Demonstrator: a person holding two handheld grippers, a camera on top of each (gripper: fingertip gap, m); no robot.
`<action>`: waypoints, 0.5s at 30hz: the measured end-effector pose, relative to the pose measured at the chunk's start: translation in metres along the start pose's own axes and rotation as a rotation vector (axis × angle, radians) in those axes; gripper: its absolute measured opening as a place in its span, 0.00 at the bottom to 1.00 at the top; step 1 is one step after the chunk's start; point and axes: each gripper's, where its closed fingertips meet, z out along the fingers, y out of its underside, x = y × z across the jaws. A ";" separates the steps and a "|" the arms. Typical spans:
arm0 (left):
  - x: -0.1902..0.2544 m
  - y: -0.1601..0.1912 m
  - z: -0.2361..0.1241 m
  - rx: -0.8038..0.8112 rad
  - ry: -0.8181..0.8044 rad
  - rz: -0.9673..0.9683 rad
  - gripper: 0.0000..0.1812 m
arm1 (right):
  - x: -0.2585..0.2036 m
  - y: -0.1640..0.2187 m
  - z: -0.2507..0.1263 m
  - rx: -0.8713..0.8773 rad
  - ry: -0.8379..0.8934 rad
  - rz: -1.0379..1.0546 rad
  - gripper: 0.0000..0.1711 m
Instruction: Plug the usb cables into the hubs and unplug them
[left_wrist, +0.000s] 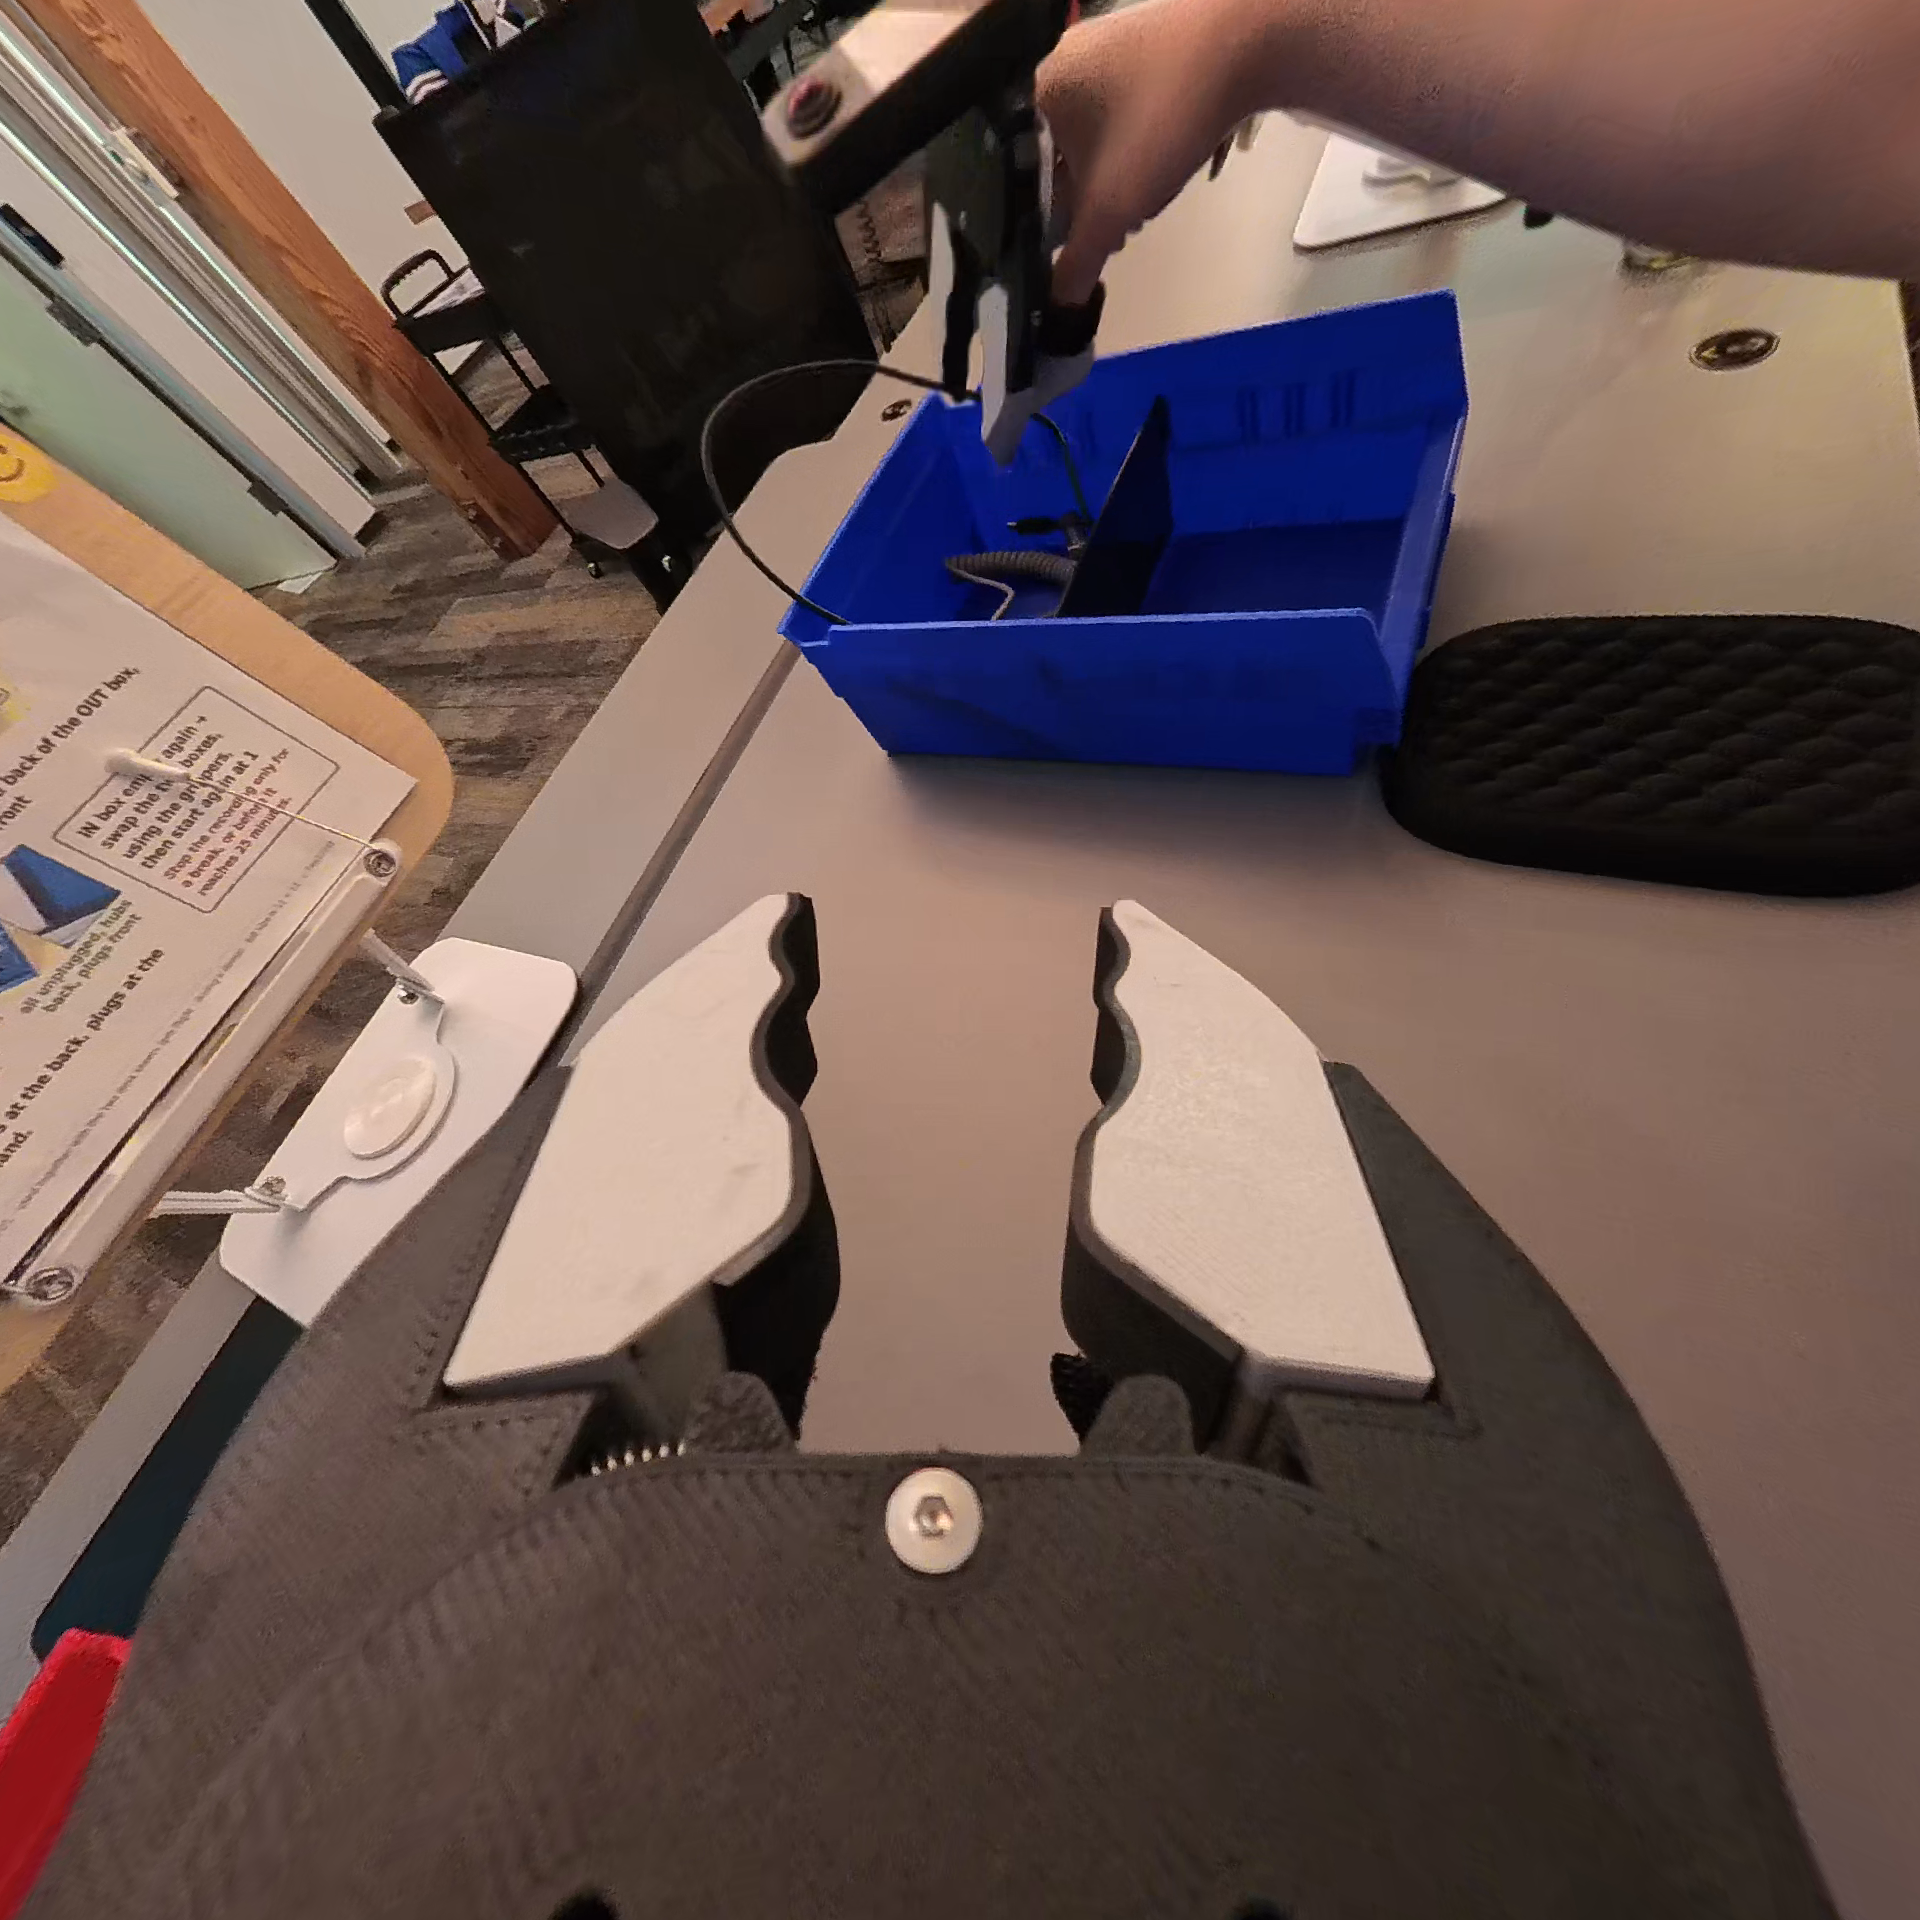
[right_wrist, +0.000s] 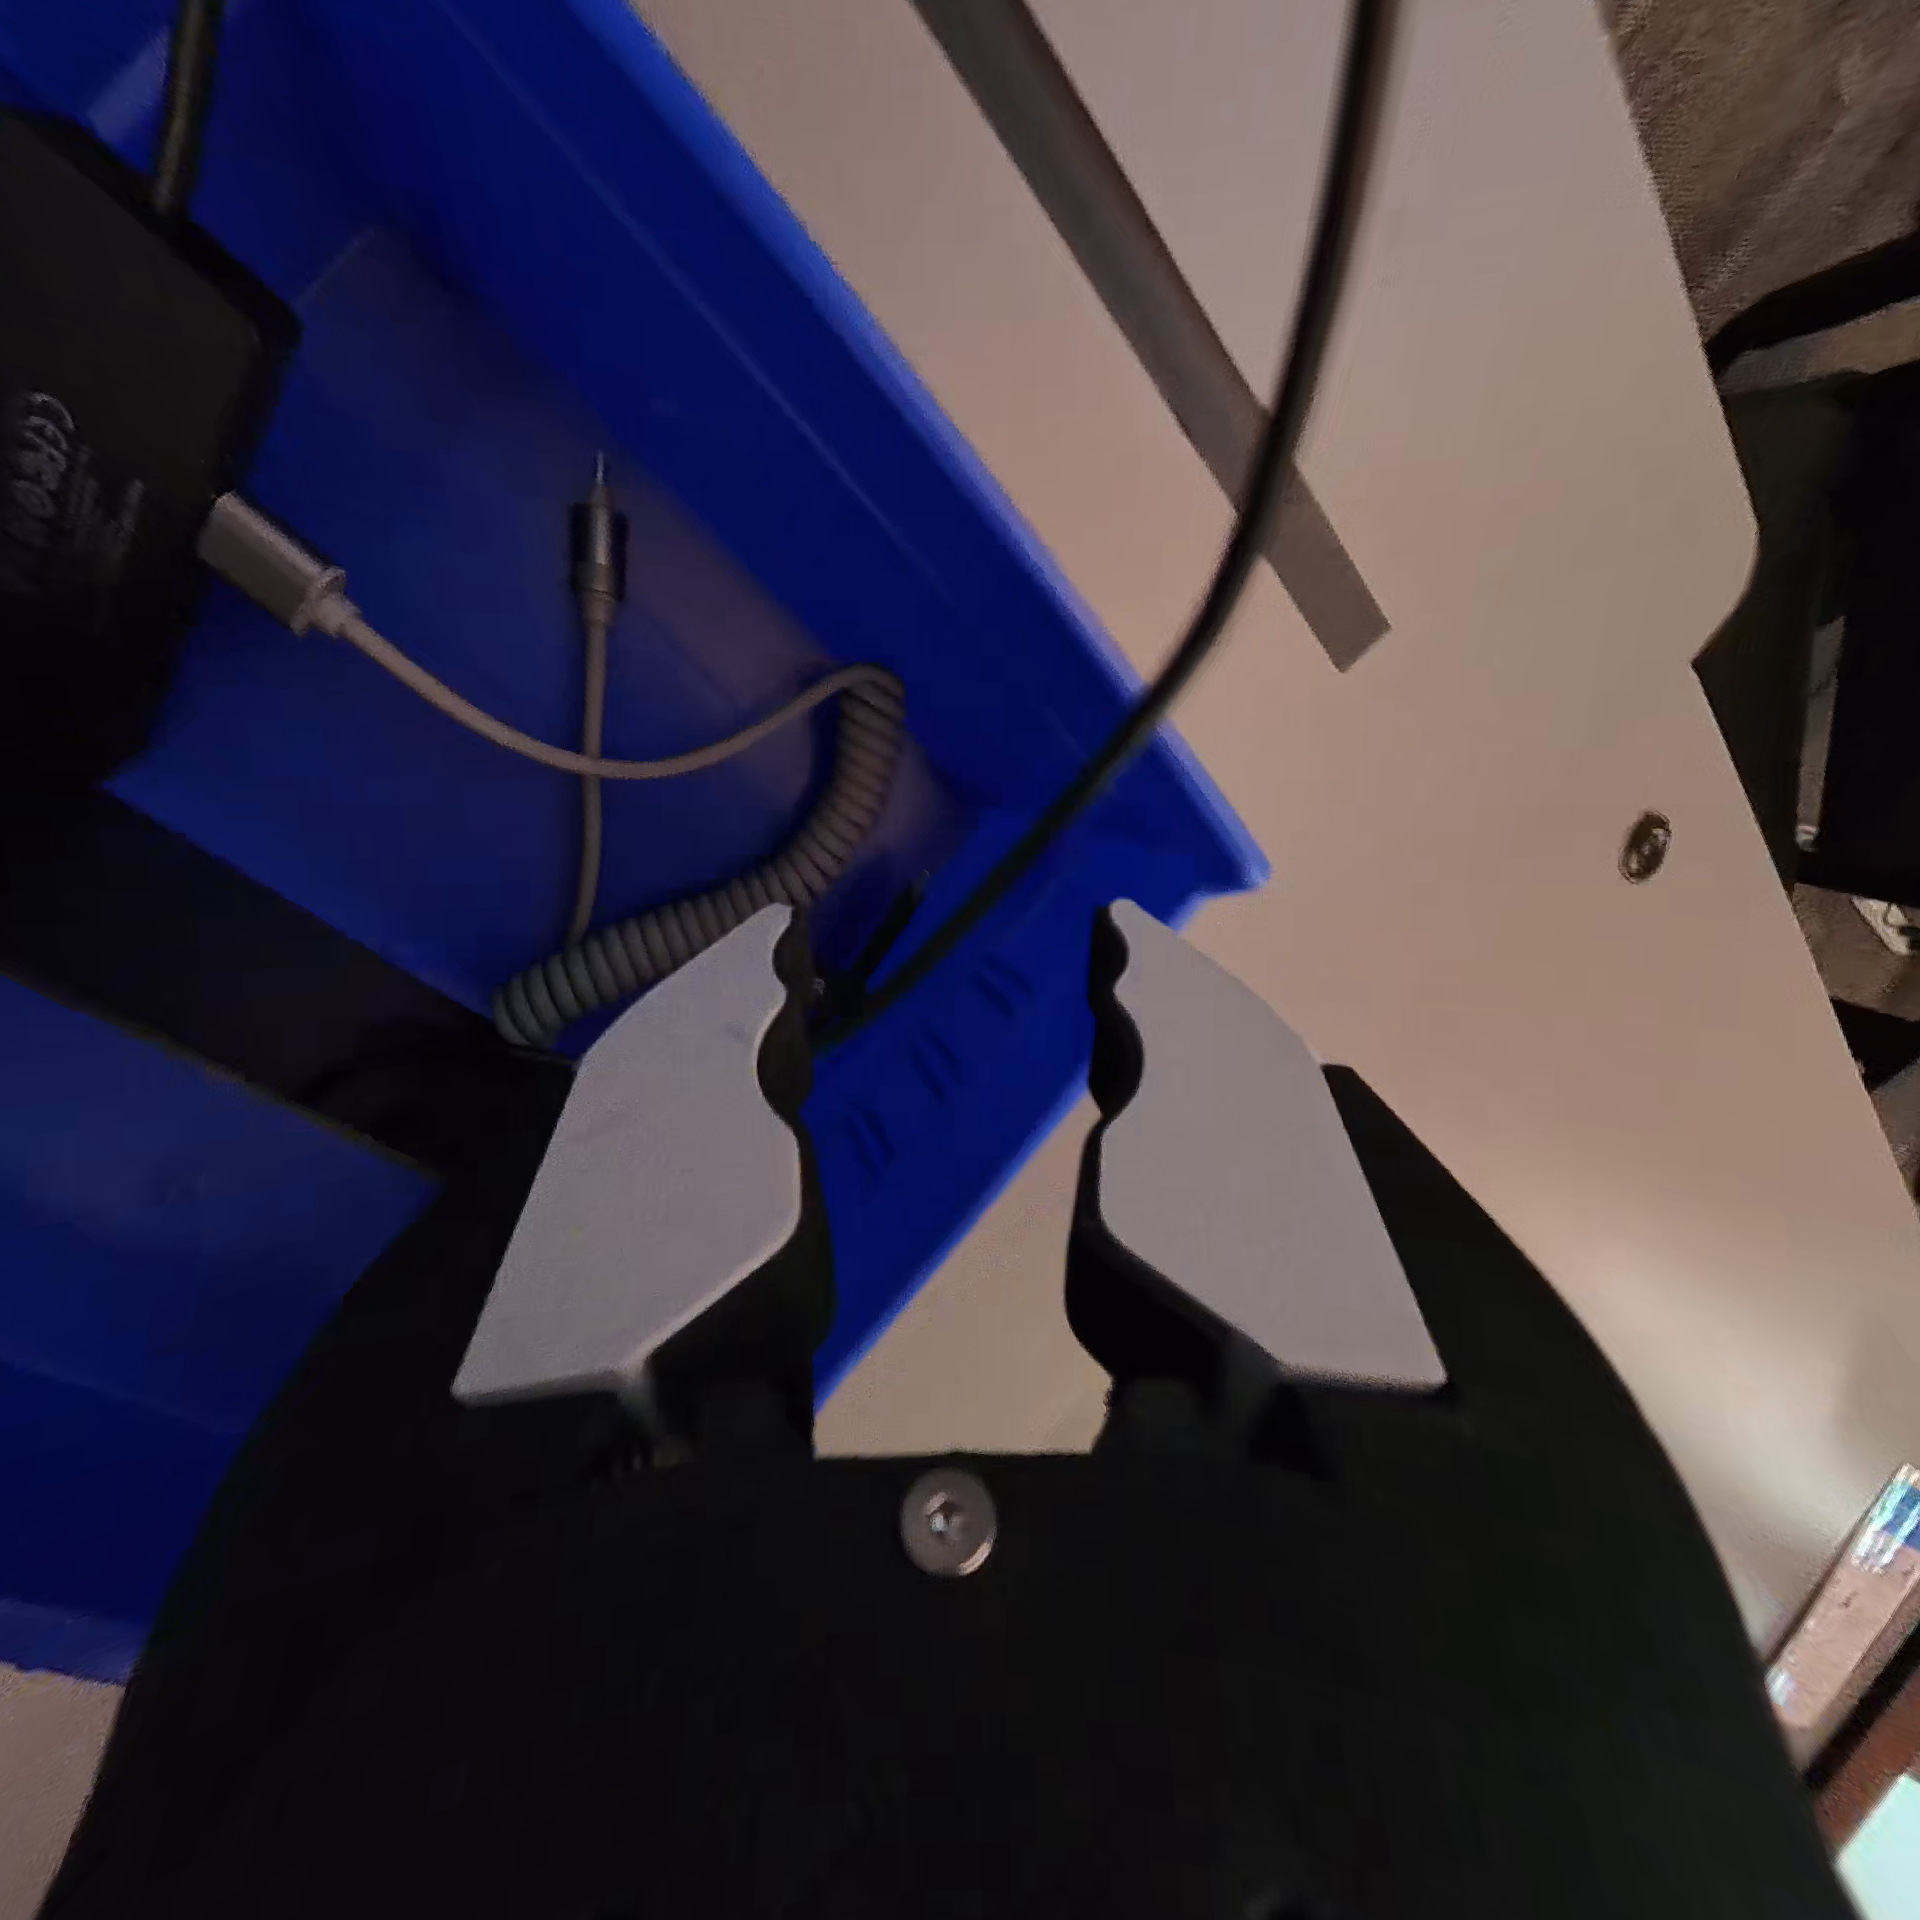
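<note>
Over grey table (left_wrist: 1143, 987) | left claw (left_wrist: 956, 940) agape | right claw (right_wrist: 945, 935) agape above glossy blue bin (right_wrist: 727, 364), coiled cable (right_wrist: 748, 894)

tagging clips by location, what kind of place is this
Probably an office or lab workspace set up for data collection: a long grey desk, an instruction sheet on a stand, and a blue parts bin holding cables.

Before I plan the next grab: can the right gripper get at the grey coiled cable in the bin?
Probably yes. The right gripper hangs open over the blue bin, the grey coiled cable just beyond its fingertips; only a thin black cable crosses nearby.
</note>
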 end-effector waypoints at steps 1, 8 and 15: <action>-0.001 -0.001 -0.001 0.005 -0.001 -0.004 0.28 | 0.003 0.002 -0.005 0.014 0.006 0.018 0.31; -0.006 -0.009 -0.016 0.042 -0.027 -0.008 0.28 | 0.007 0.021 -0.020 0.104 -0.031 0.191 0.37; -0.007 -0.015 -0.024 0.065 -0.036 -0.005 0.28 | 0.009 0.039 -0.002 0.038 -0.059 0.528 0.47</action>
